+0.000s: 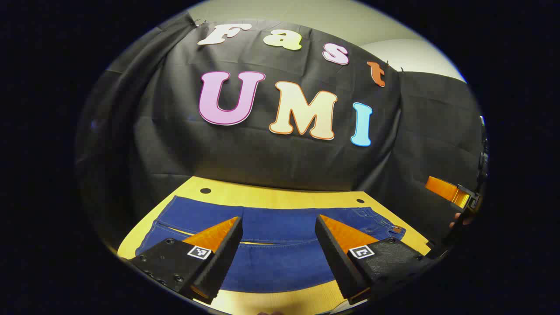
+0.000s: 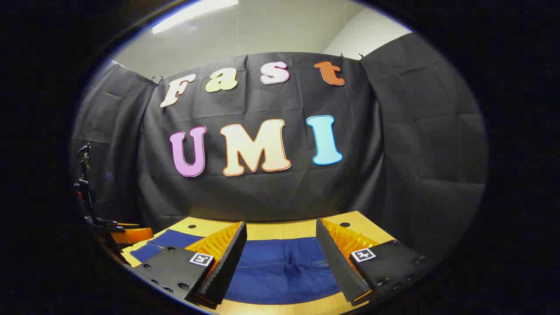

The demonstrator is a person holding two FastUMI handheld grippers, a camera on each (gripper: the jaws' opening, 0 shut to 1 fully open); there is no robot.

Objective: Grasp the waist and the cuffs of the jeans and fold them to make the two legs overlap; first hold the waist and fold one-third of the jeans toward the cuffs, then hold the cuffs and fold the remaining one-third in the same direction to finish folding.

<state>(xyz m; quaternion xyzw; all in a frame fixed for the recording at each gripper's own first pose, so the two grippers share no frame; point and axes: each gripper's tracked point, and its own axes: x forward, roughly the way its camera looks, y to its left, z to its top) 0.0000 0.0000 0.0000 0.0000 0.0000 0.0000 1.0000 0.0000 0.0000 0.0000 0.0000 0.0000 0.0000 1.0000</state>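
Dark blue jeans (image 1: 280, 258) lie flat across a yellow wooden table (image 1: 271, 194). Their right end carries a button and pocket stitching (image 1: 385, 225). My left gripper (image 1: 279, 218) hovers over the middle of the jeans, open, with nothing between its fingers. My right gripper (image 1: 459, 197), held by a hand, shows at the far right off the table's edge. In the right gripper view the jeans (image 2: 280, 271) spread below my right gripper (image 2: 281, 223), which is open and holds nothing. My left gripper (image 2: 124, 235) shows partly at the far left, above the jeans' left end.
Black cloth walls close in the table at the back and on both sides. Two small dark holes (image 1: 205, 190) (image 1: 360, 201) mark the table's far strip. A dark stand (image 2: 83, 183) rises at the left in the right gripper view. Bare tabletop (image 1: 280, 302) runs along the near edge.
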